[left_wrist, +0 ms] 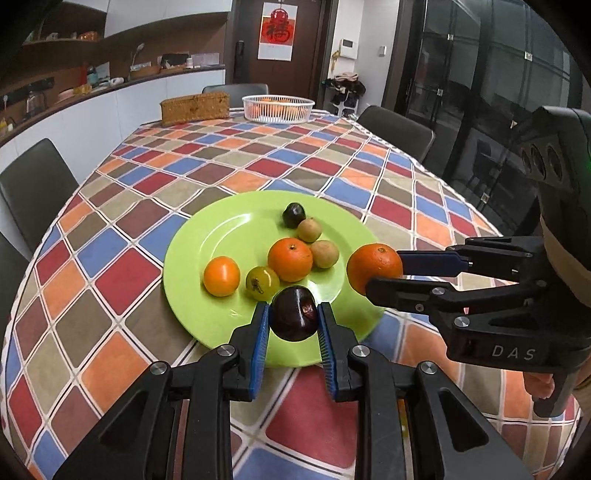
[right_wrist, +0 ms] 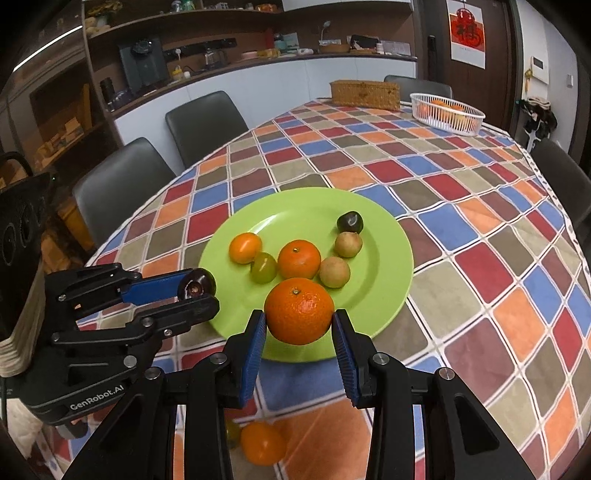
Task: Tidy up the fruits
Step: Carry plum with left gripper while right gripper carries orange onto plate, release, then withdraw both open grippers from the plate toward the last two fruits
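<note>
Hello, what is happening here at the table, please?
A person is sorting fruit with two handheld grippers. The left gripper holds a dark plum, the right gripper holds a large orange, both above the near edge of the green plate. Six fruits already lie on the plate.

A long table (left_wrist: 207, 173) under a checked cloth of red, blue, orange and grey-green squares fills the room. Dark padded chairs (right_wrist: 122, 184) stand along its sides and far end. Behind runs a white counter (right_wrist: 258, 79) with brown shelving (right_wrist: 240, 22) above, crowded with small appliances and jars. A dark wooden door (left_wrist: 291, 40) bears a red paper hanging (left_wrist: 277, 31). Dark glass panels (left_wrist: 491, 85) line the opposite wall, reflecting indoor light
</note>
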